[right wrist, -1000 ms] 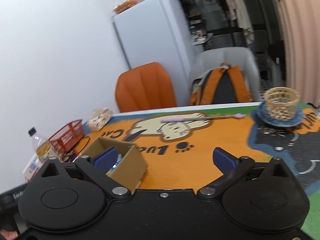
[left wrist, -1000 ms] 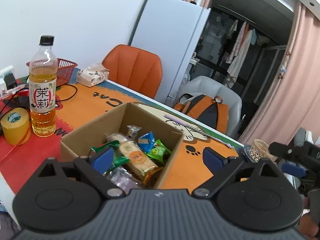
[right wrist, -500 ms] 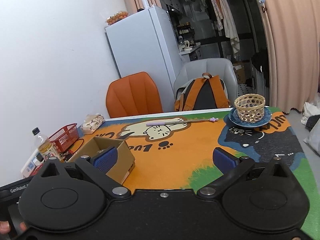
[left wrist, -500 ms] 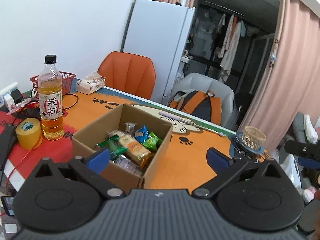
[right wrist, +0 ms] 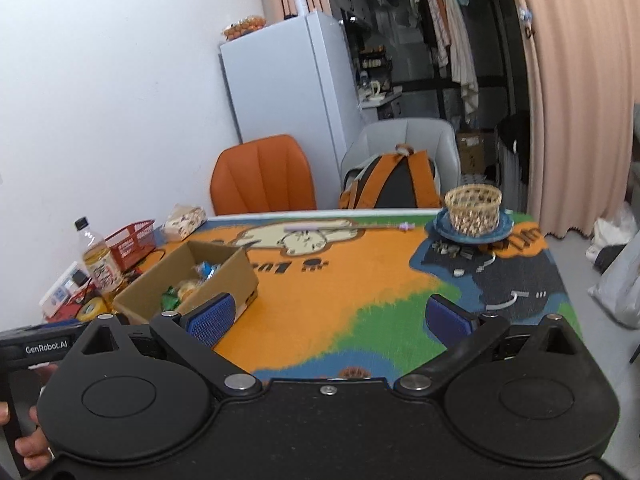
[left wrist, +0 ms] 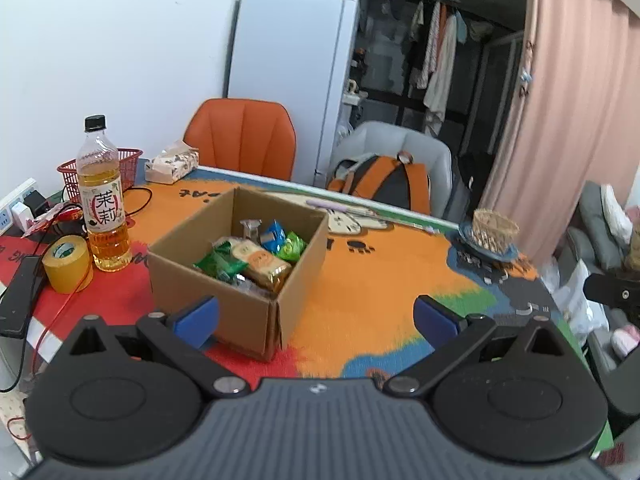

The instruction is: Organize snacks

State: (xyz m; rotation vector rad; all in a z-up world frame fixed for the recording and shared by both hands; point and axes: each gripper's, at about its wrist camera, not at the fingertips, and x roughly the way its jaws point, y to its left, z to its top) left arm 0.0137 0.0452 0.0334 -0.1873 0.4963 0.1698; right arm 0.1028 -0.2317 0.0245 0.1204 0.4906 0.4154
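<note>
Since a second ago both grippers have drawn back from the cardboard box [left wrist: 236, 276], so the box sits smaller and farther off in both wrist views and more of the cartoon-cat table mat [left wrist: 372, 292] shows. The left gripper [left wrist: 316, 318] has just been opening; its blue pads stand wide apart with nothing between them, hovering short of the box's near corner. The right gripper [right wrist: 334, 320] is likewise spread wide and holds nothing, above the mat's green and orange patch.

The box stands upright and open-topped on the mat's left part, one corner turned toward the left camera. Inside lies a heap of wrapped snacks [left wrist: 250, 256]. The long tan biscuit pack [left wrist: 262, 262] lies flat, its long axis running from the box's far-left side toward the near-right wall. Green packets sit on either side of it, and a blue packet and a small silver one lie behind.

Just left of the box stand a bottle of jasmine tea [left wrist: 103, 200], upright, and a yellow roll of tape [left wrist: 67, 258]. A red mesh basket [left wrist: 128, 168] and a tissue pack [left wrist: 172, 166] sit farther back. A woven basket [right wrist: 473, 210] rests on a blue plate at the far right corner, well apart from the box.
</note>
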